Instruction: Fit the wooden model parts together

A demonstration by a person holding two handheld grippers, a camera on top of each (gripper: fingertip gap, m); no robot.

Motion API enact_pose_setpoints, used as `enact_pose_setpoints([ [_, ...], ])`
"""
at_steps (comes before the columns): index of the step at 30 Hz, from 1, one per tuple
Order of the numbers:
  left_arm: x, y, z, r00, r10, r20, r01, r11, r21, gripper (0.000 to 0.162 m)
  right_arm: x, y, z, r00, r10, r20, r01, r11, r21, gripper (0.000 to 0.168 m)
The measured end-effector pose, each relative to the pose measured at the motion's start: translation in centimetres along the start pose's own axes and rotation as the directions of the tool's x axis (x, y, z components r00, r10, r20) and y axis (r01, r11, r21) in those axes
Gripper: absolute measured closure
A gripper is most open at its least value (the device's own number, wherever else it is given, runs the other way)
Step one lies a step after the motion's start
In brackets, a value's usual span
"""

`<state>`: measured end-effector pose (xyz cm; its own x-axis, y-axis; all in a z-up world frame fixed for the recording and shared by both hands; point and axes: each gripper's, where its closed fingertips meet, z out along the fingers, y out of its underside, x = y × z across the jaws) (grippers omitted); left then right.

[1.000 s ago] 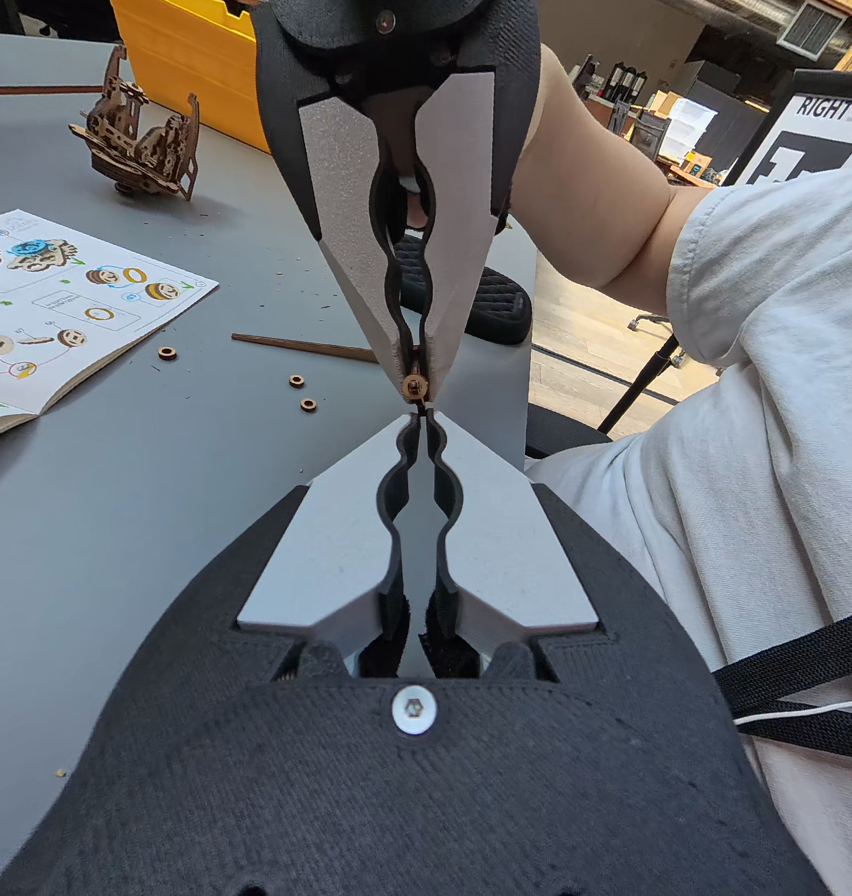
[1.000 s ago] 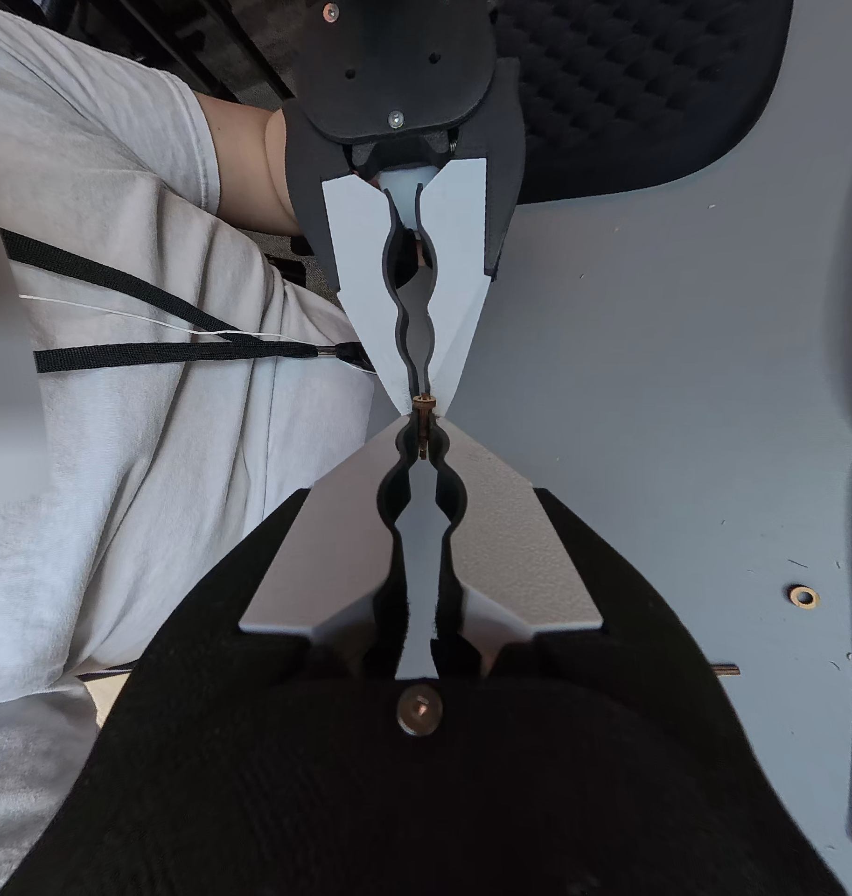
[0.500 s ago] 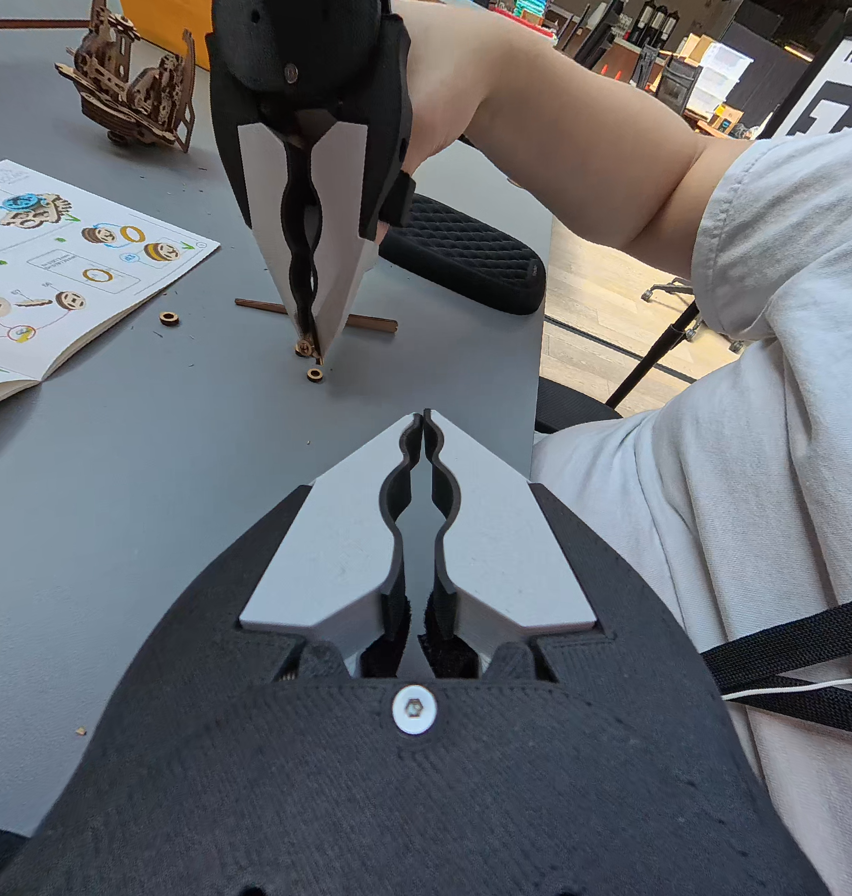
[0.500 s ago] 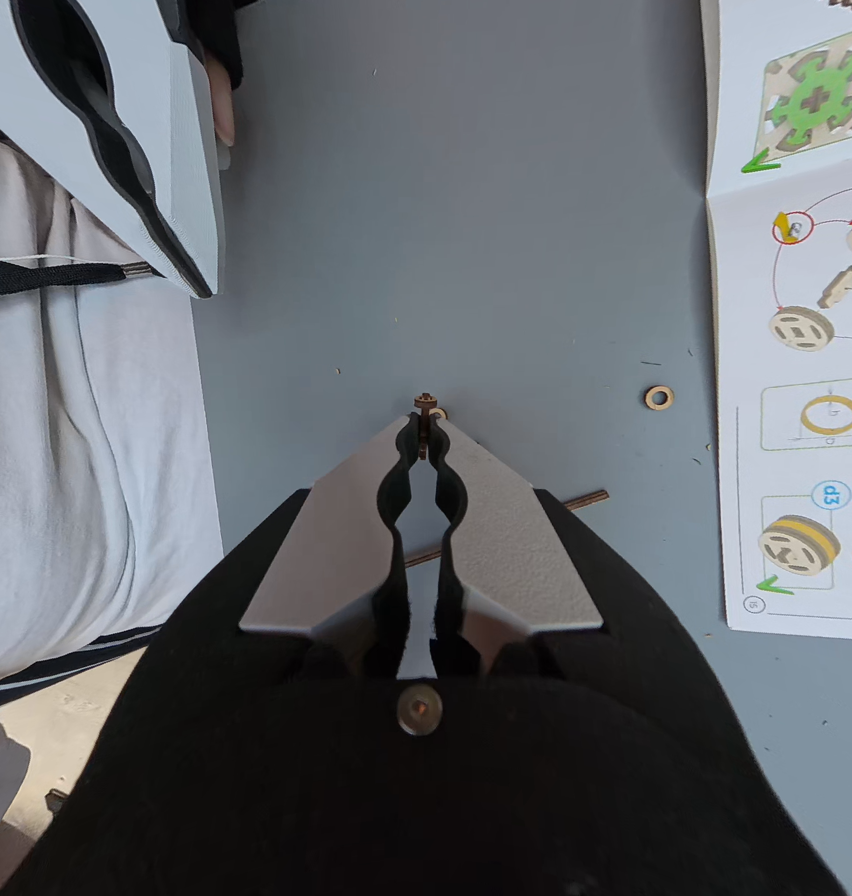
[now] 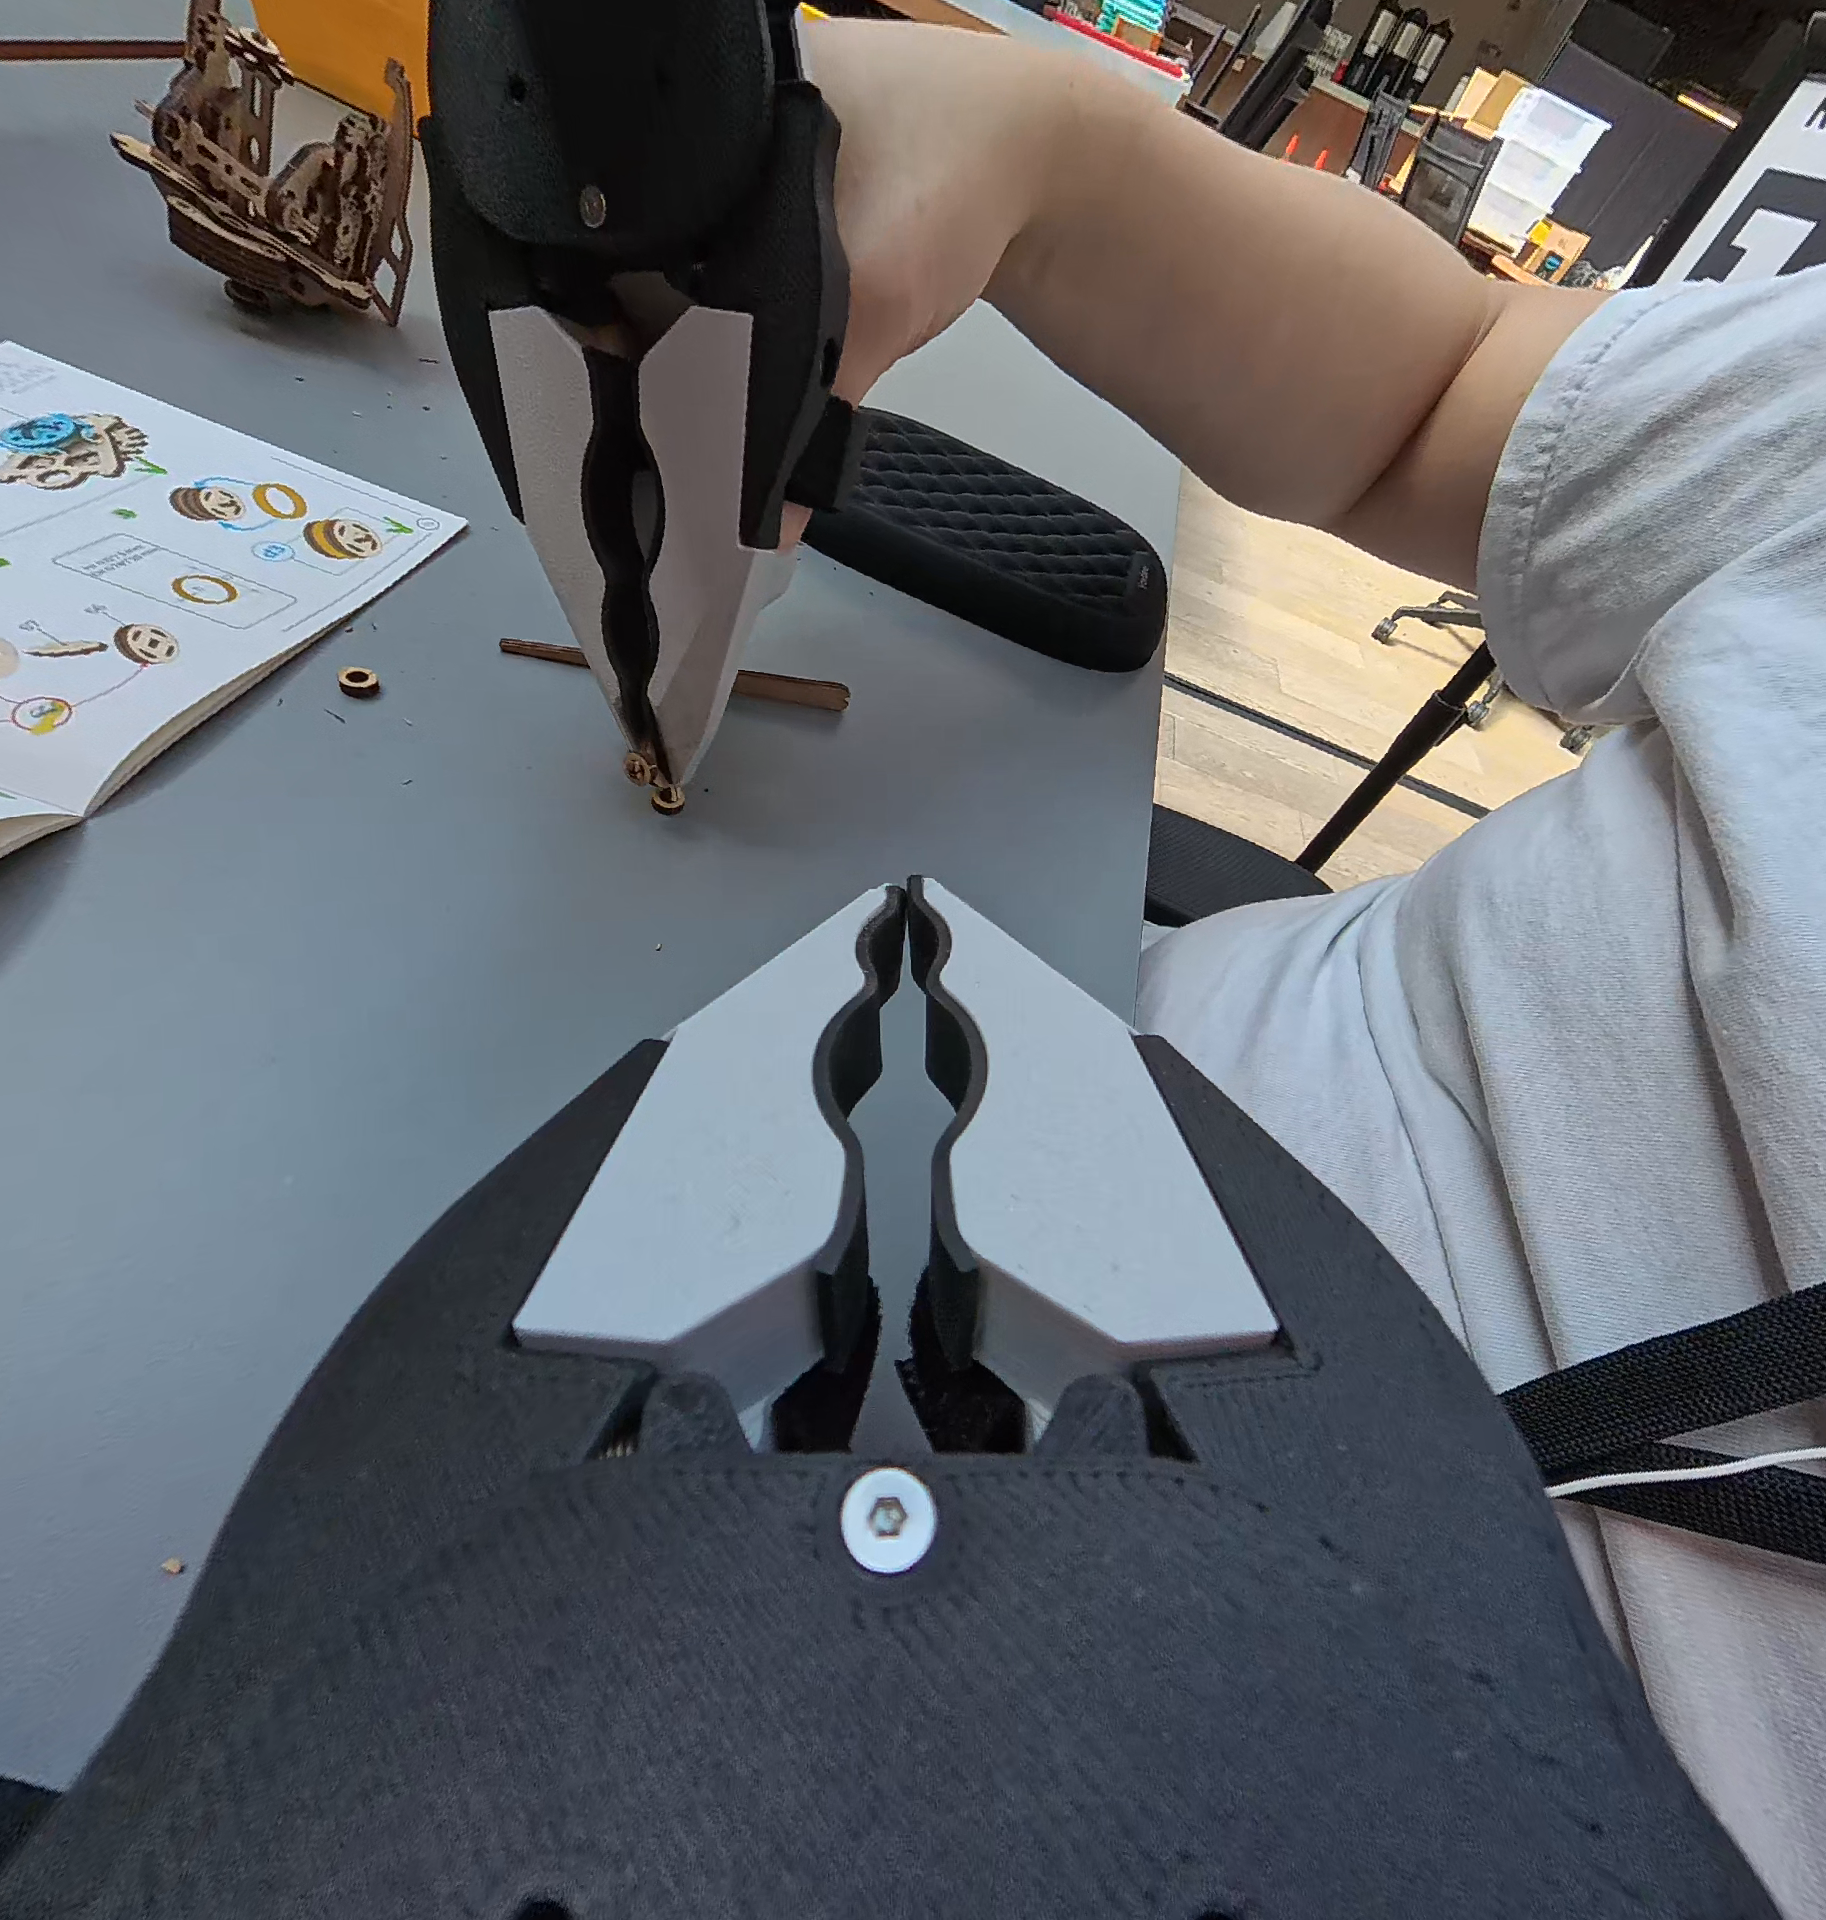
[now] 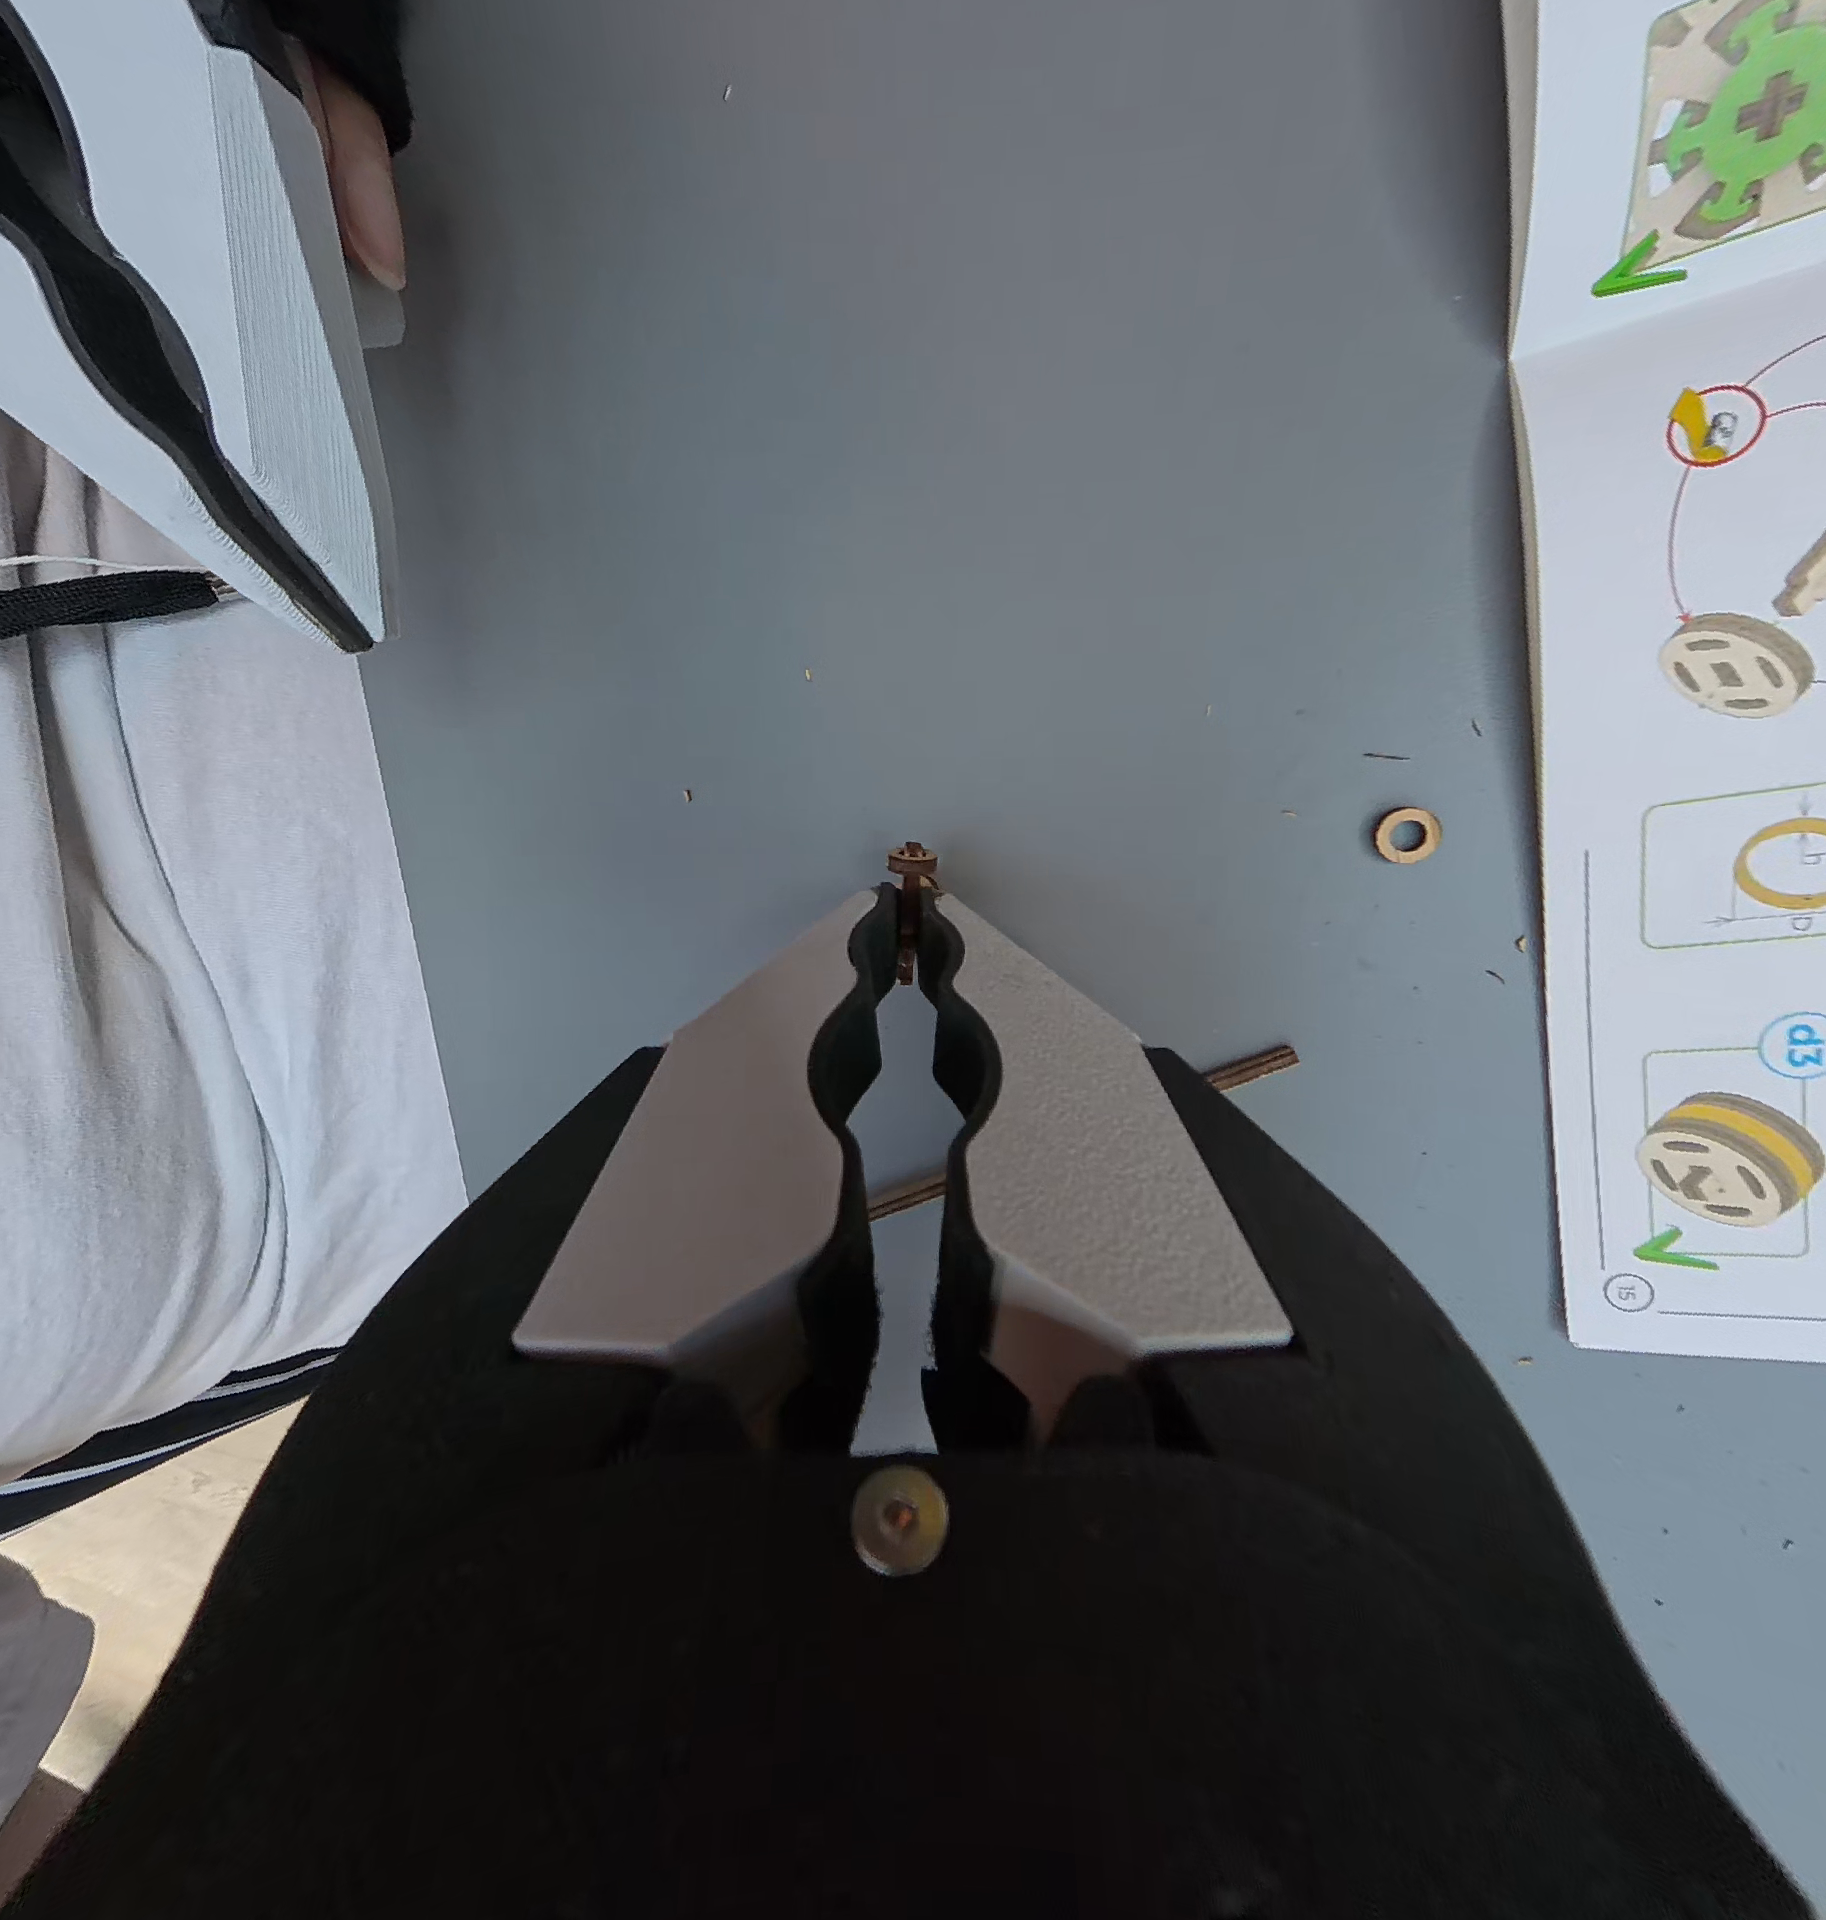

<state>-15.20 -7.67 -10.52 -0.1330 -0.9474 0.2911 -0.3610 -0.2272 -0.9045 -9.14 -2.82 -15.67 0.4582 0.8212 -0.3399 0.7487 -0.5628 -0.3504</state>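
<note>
My right gripper [image 6: 909, 896] is shut on a small wooden pin [image 6: 906, 940] that carries a tiny ring [image 6: 911, 860] at its far end. In the left wrist view the right gripper [image 5: 651, 767] points down, with the pin's end at the grey table [image 5: 265, 1039] right beside a loose wooden ring [image 5: 667, 800]. My left gripper [image 5: 907, 889] is shut and empty, held back above the table's near right part. It also shows at the top left of the right wrist view [image 6: 353, 634].
An open instruction booklet [image 5: 109, 540] [image 6: 1719, 727] lies left of the right gripper. Another loose ring [image 5: 358, 682] [image 6: 1407, 834] and a thin wooden stick [image 5: 784, 686] lie nearby. A built wooden ship model [image 5: 265, 197] stands behind. A black pad [image 5: 992, 551] lies by the table's right edge. My right fingertips sit around 10 centimeters from my left ones.
A second ago both grippers met tip to tip at the pin in the air. They parted; the right gripper carried the pin down to the table by the loose rings. The left stayed shut.
</note>
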Motion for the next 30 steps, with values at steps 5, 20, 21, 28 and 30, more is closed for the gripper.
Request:
enact_pose_setpoints([
  [5, 0.04, 0.04, 0.04, 1.000, 0.003, 0.001, -0.003, 1.000, -0.003, 0.162, -0.04, 0.03, 0.03, 0.999, 0.036, 0.020, -0.036, 0.999, -0.007, 0.168],
  [20, 0.07, 0.14, 0.12, 1.000, 0.012, 0.005, -0.012, 1.000, -0.012, 0.162, 0.23, 0.09, 0.01, 0.998, 0.004, -0.059, -0.007, 0.999, -0.052, 0.168],
  [21, 0.08, 0.15, 0.14, 1.000, 0.013, 0.005, -0.013, 1.000, -0.012, 0.162, 0.22, 0.10, 0.02, 0.997, -0.007, -0.079, 0.002, 0.998, -0.067, 0.168],
  [28, 0.41, 0.24, 0.36, 1.000, 0.021, 0.000, -0.021, 1.000, -0.020, 0.162, 0.26, 0.16, 0.05, 0.986, -0.028, -0.167, 0.007, 0.992, -0.124, 0.168],
  [30, 0.47, 0.28, 0.43, 1.000, 0.023, -0.001, -0.023, 0.999, -0.023, 0.162, 0.27, 0.18, 0.04, 0.983, -0.029, -0.182, 0.007, 0.993, -0.120, 0.168],
])
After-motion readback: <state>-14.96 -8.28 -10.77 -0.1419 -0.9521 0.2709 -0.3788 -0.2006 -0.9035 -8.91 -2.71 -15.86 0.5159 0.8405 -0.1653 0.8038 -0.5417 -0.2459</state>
